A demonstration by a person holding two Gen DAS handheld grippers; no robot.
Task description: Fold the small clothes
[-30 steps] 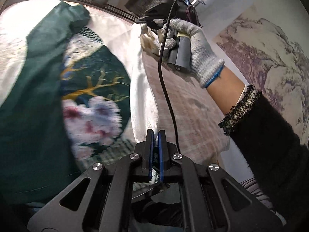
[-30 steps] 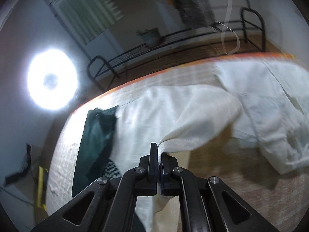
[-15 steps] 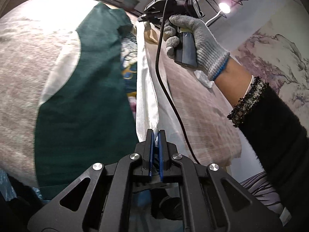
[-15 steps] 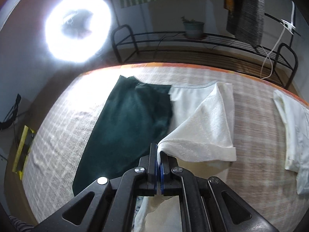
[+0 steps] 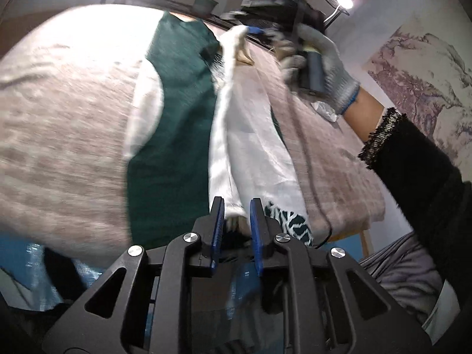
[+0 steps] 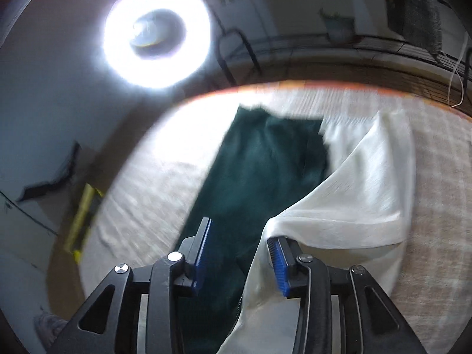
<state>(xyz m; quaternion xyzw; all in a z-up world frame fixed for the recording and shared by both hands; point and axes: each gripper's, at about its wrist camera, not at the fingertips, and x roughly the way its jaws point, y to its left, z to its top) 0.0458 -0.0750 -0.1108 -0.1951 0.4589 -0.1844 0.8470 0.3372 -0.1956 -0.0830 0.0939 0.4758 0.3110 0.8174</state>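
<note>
Both the left gripper [image 5: 236, 224] and right gripper [image 6: 240, 253] have just spread, freeing the white cloth [image 6: 354, 200]; dropped loosely, its fold may slump toward the tabletop's [image 6: 442, 194] near edge

Home room set up for filming, ring light [image 6: 156, 37] by the wall, metal rack [image 6: 324, 47] with potted plant [image 6: 336, 23], landscape wall hanging [image 5: 419, 67], cloth-covered worktop [image 5: 59, 147]

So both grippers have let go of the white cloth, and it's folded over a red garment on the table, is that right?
Not quite: the garment under the white cloth is dark green, not red, as the right wrist view shows. The rest holds: left gripper and right gripper have just opened.
</note>
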